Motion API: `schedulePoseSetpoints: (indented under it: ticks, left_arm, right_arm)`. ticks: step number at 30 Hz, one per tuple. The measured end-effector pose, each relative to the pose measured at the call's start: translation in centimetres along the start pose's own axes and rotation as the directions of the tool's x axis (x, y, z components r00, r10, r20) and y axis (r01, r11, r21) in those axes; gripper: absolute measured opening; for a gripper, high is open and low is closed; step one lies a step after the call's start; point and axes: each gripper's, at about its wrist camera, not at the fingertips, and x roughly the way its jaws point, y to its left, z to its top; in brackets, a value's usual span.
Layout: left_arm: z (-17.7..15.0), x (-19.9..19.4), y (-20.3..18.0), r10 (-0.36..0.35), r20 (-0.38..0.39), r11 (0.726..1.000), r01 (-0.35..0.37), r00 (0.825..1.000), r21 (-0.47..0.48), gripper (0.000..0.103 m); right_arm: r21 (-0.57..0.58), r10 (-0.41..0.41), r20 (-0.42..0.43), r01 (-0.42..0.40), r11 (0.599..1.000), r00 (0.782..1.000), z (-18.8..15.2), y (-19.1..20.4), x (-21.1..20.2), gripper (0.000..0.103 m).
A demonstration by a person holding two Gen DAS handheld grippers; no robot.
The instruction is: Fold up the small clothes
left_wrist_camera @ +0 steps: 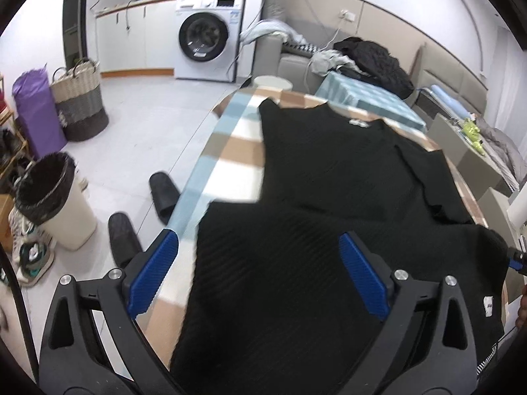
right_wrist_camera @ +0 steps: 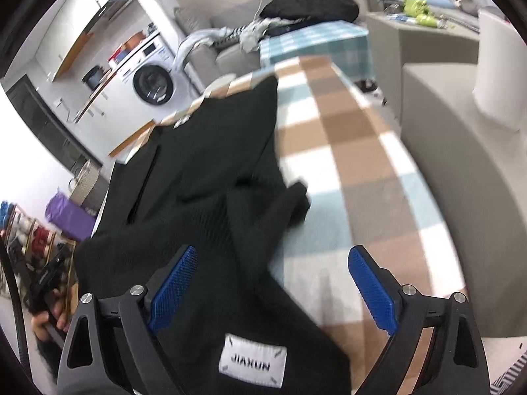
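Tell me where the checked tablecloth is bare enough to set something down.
Free: the checked tablecloth between the black knit garment and the beige sofa, and a narrower strip along the floor-side edge. The middle is covered.

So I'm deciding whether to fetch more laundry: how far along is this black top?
Done: the black top lies on the checked table, near part doubled over. In hand: nothing; the left gripper and right gripper stand open above it. Left: its right edge is still rumpled, and further folds.
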Motion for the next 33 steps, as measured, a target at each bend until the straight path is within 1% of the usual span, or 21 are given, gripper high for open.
schedulePoseSetpoints:
  ticks: [4,8,12,15,19,20,21,22,23,24,25,26,27,28,29,30,31,33]
  left_arm:
    - [-1.5,-0.3,1.5,0.019,-0.033,1.000,-0.019,0.999,-0.017,0.097]
    - [-2.6,0.3,2.3,0.015,-0.099,0.999,-0.018,0.995,-0.027,0.097]
    - [-3.2,1.6,2.0,0.010,-0.138,1.000,-0.014,0.990,-0.027,0.097]
    - [-3.5,2.6,2.2,0.006,-0.162,0.999,-0.012,0.987,-0.041,0.095]
    - [-3.6,3.9,2.2,-0.005,-0.187,0.999,-0.003,0.982,-0.042,0.088]
    - [-3.6,4.2,2.2,0.000,-0.196,0.999,-0.009,0.981,-0.041,0.082]
    - [-3.7,4.5,2.2,0.004,-0.206,0.999,-0.012,0.979,-0.041,0.079]
    - [-3.6,4.4,2.0,0.010,-0.194,0.999,-0.017,0.981,-0.034,0.073]
    - [-3.5,4.5,2.0,0.006,-0.194,0.999,-0.012,0.981,-0.033,0.065]
    - [-3.5,4.5,2.0,0.008,-0.191,0.999,-0.014,0.982,-0.032,0.059]
    - [-3.4,4.5,2.1,0.004,-0.190,0.999,-0.011,0.982,-0.036,0.043]
    - [-3.3,4.4,2.2,-0.003,-0.184,0.999,-0.006,0.983,-0.045,0.022]
    - [-3.3,4.3,2.4,-0.020,-0.181,0.998,0.010,0.983,-0.058,0.014]
    - [-3.2,4.1,2.5,-0.037,-0.173,0.997,0.025,0.984,-0.071,0.009]
    - [-3.1,3.7,2.7,-0.039,-0.156,0.996,0.026,0.987,-0.080,0.007]
    - [-3.0,3.2,2.7,-0.041,-0.134,0.996,0.029,0.990,-0.087,0.006]
    - [-2.9,2.7,2.7,-0.046,-0.115,0.995,0.036,0.992,-0.090,0.006]
    - [-2.7,1.4,2.7,-0.054,-0.076,0.994,0.047,0.996,-0.099,0.005]
  right_arm:
    - [-0.050,0.005,-0.037,-0.007,0.999,0.999,-1.3,0.7,1.0,0.094]
    - [-0.053,0.020,-0.040,-0.023,0.998,0.999,-1.6,1.0,1.2,0.094]
    - [-0.052,0.013,-0.046,-0.016,0.999,0.999,-1.9,0.8,1.1,0.094]
    - [-0.059,0.011,-0.051,-0.014,0.998,0.999,-2.0,0.7,1.0,0.094]
    - [-0.080,0.005,-0.062,-0.010,0.997,0.998,-2.6,0.6,0.7,0.094]
    - [-0.091,-0.001,-0.066,-0.005,0.996,0.998,-2.8,0.7,0.7,0.094]
    - [-0.097,-0.005,-0.067,-0.002,0.995,0.998,-2.9,0.7,0.7,0.093]
    - [-0.108,-0.006,-0.069,-0.001,0.994,0.998,-3.1,0.7,0.7,0.091]
    - [-0.117,-0.003,-0.075,-0.006,0.993,0.997,-3.2,0.7,0.8,0.086]
    - [-0.124,-0.004,-0.082,-0.006,0.992,0.997,-3.3,0.7,1.0,0.080]
    - [-0.138,-0.010,-0.091,-0.003,0.990,0.996,-3.4,0.8,1.3,0.072]
    - [-0.152,-0.011,-0.096,-0.004,0.988,0.995,-3.5,0.9,1.6,0.066]
    - [-0.162,-0.012,-0.099,-0.005,0.987,0.995,-3.5,1.0,1.8,0.049]
    - [-0.172,-0.010,-0.100,-0.007,0.985,0.995,-3.6,1.0,1.9,0.030]
    - [-0.181,-0.013,-0.097,-0.005,0.983,0.995,-3.6,1.0,2.1,0.023]
    - [-0.190,-0.016,-0.084,-0.001,0.982,0.996,-3.5,1.0,2.1,0.012]
    - [-0.194,-0.011,-0.061,-0.001,0.981,0.998,-3.4,0.8,1.8,0.006]
    - [-0.148,0.029,0.002,-0.029,0.989,1.000,-2.8,0.0,0.6,0.005]
